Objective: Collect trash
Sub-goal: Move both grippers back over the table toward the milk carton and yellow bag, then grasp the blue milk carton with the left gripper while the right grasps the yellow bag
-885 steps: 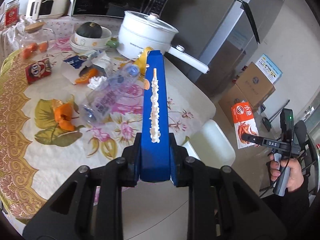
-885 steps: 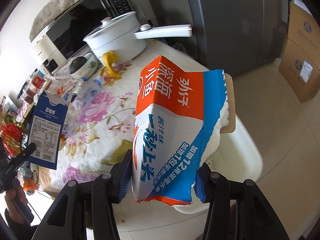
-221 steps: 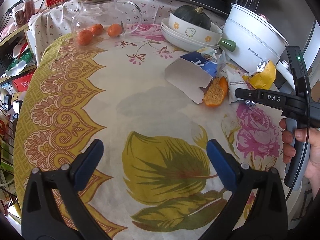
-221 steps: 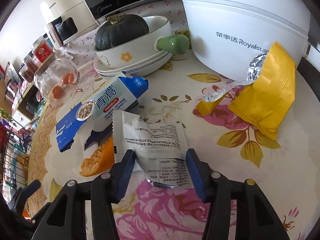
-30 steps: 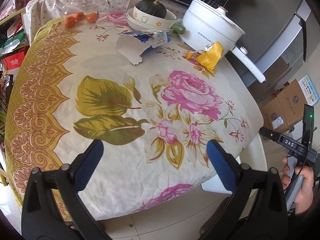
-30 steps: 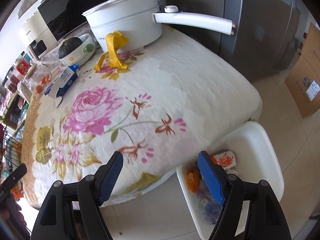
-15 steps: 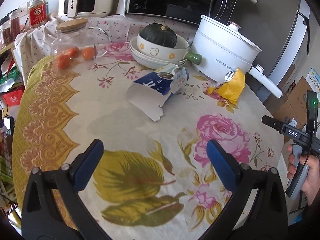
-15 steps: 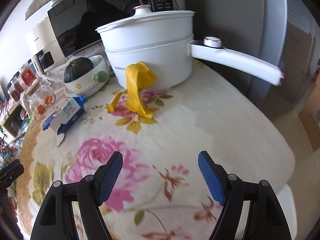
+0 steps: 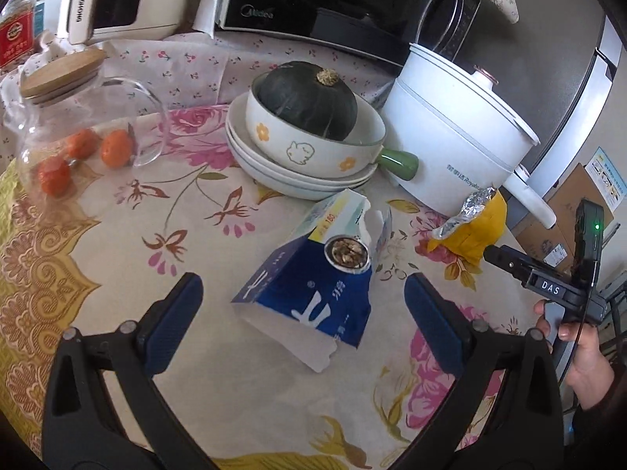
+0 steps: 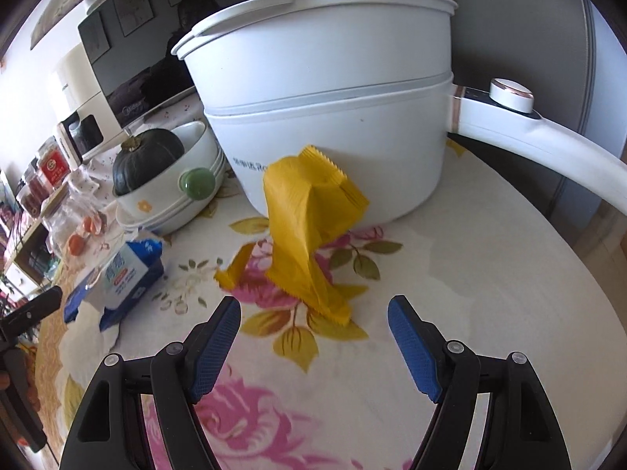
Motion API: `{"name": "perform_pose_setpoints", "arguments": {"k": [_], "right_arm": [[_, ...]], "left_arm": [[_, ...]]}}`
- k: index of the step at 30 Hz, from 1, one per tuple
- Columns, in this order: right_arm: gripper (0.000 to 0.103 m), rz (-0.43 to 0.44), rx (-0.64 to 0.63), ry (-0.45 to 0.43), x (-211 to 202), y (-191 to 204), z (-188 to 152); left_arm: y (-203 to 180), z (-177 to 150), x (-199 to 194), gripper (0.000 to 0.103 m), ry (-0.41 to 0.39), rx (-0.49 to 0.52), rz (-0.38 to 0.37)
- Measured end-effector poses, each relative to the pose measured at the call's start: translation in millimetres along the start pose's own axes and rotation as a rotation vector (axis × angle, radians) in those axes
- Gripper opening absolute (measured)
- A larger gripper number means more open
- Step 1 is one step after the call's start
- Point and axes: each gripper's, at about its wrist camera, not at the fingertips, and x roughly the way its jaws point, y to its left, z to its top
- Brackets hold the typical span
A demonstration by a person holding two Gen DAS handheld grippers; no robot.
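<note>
A torn blue and white carton (image 9: 313, 286) lies on the flowered tablecloth (image 9: 117, 235), just ahead of my left gripper (image 9: 303, 293), which is open and empty. A crumpled yellow wrapper (image 10: 309, 231) with a foil lining leans against the white electric pot (image 10: 333, 117). My right gripper (image 10: 313, 313) stands open right in front of that wrapper, its blue pads (image 10: 213, 340) wide apart and touching nothing. The carton (image 10: 125, 274) shows at the left of the right wrist view. The yellow wrapper (image 9: 476, 227) and the other hand-held gripper (image 9: 548, 286) show at the right of the left wrist view.
Stacked white bowls (image 9: 309, 156) hold a dark green squash (image 9: 309, 98) behind the carton. A glass jar (image 9: 78, 117) with oranges stands at the left. A microwave (image 9: 333, 0) sits behind. The pot's long handle (image 10: 548, 149) juts out to the right.
Both grippers have come in over the table from its edge near the white bin. The carton and the yellow wrapper now loom large just ahead of the open jaws.
</note>
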Motion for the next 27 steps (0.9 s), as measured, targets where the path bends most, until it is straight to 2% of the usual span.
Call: {"name": "perform_pose_setpoints", "arguments": {"k": [6,11,13,14,15,17,19,22,23,27], "right_arm": [[0.076,0.024,0.019,-0.003,18,1,7],[0.062,0.027,0.019,0.007,31,3,7],[0.054,0.03,0.021,0.01,34,3,6],[0.052,0.031,0.021,0.013,35,3,6],[0.046,0.028,0.019,0.014,35,3,6],[0.035,0.024,0.014,0.014,33,-1,4],[0.015,0.026,0.008,0.015,31,-3,4],[0.01,0.038,0.0,0.009,22,-6,4],[0.009,0.037,-0.004,0.005,17,-6,4],[0.007,0.042,-0.002,-0.001,-5,-11,2]], "left_arm": [[-15,1,32,0.102,0.077,0.084,-0.021],[-26,-6,48,0.102,0.103,0.144,0.021],[-28,-9,52,0.1,0.104,0.153,0.038],[-30,-10,54,0.095,0.107,0.161,0.05],[-31,-11,56,0.087,0.109,0.168,0.06],[-33,-12,60,0.076,0.115,0.167,0.064],[-37,-15,59,0.071,0.094,0.174,0.077],[-42,-19,54,0.059,0.078,0.159,0.076],[-41,-19,53,0.053,0.076,0.148,0.069],[-51,-29,40,0.051,0.084,0.122,0.067]]}}
